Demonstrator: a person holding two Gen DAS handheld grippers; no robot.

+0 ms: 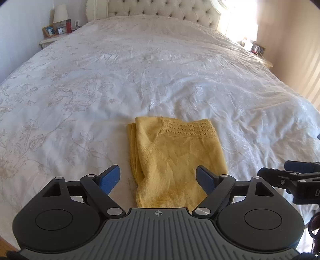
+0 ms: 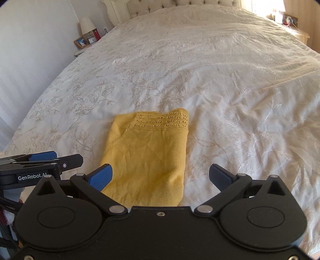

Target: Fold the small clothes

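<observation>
A small yellow knitted garment [image 1: 176,158] lies folded into a tidy rectangle on the white bedspread [image 1: 140,80], its lacy band at the far end. My left gripper [image 1: 158,176] hovers above the garment's near end, open, with nothing between its blue pads. In the right wrist view the same yellow garment [image 2: 148,158] lies flat, and my right gripper [image 2: 160,176] stands wide open above its near right edge, touching nothing. The left gripper [image 2: 50,158] shows at that view's left edge, the right gripper [image 1: 296,168] at the other view's right edge.
The bed fills both views, with a tufted headboard [image 1: 160,10] at the far end. A nightstand [image 1: 52,38] at the far left carries a lamp, picture frames and a red bottle. Another bedside table [image 1: 258,50] stands at the far right by a bright window.
</observation>
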